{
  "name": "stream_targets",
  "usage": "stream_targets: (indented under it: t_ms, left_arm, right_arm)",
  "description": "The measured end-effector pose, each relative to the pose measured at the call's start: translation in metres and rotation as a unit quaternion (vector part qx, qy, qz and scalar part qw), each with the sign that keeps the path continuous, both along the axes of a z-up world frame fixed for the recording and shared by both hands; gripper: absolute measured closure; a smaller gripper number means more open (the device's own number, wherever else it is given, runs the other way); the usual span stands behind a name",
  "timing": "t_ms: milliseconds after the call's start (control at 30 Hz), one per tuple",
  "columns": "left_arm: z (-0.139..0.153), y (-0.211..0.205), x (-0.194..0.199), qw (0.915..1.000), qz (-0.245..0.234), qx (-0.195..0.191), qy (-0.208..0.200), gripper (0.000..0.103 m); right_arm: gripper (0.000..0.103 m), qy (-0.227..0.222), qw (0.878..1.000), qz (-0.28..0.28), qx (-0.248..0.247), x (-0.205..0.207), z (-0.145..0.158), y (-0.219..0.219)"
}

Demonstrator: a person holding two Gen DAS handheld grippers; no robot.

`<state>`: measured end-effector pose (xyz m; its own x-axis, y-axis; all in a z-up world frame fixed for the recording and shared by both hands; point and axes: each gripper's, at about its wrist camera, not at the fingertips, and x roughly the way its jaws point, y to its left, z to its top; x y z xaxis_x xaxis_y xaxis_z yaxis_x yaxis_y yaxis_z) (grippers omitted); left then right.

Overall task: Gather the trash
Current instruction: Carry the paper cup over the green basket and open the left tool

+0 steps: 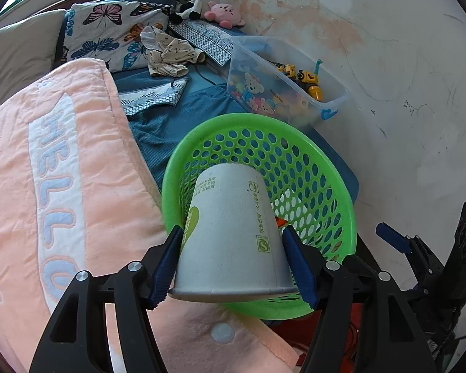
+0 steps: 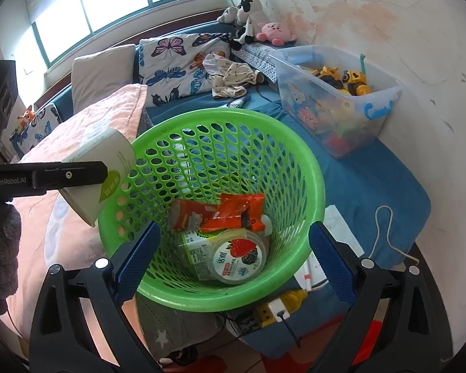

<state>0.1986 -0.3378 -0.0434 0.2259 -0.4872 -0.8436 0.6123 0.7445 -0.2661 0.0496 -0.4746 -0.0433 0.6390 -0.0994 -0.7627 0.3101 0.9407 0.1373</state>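
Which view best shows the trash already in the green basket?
Right wrist: it looks down into the green basket, showing the yogurt cup and orange wrapper. In the left wrist view the paper cup hides nearly all of it.

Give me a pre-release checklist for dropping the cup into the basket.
1. Left gripper shut on cup: ok.
2. Cup over the basket opening: not ok; in the right wrist view it hangs at the rim, partly outside.
3. Room inside for the cup: ok; wrapper and yogurt tub lie low.
4. Right gripper open, clear of the cup: ok.
5. Basket steady: cannot tell.
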Motion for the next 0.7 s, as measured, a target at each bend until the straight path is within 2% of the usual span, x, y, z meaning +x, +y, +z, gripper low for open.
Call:
stream_targets:
  t_ms: [33, 133, 367, 700]
  left_arm:
    - [-0.001, 0.000, 0.000, 1.0000, -0.001, 0.000, 0.000, 0.039]
    - [0.000, 0.000, -0.001, 1.0000, -0.001, 0.001, -0.004, 0.029]
    - [0.008, 0.014, -0.004, 0.9998, 0.005, -0.007, -0.016, 0.027]
    - [0.019, 0.061, -0.009, 0.9981, 0.039, -0.003, -0.047, 0.020]
  right_arm:
    - [0.008, -0.001, 1.000, -0.001, 0.001, -0.001, 0.000, 0.000]
    - [0.008, -0.002, 1.000, -0.003, 0.006, -0.003, -0.001, -0.001]
    - [0.008, -0.003, 1.000, -0.002, 0.011, -0.004, -0.002, 0.006]
    - [0.008, -0.019, 1.000, 0.021, 0.002, -0.007, 0.010, 0.036]
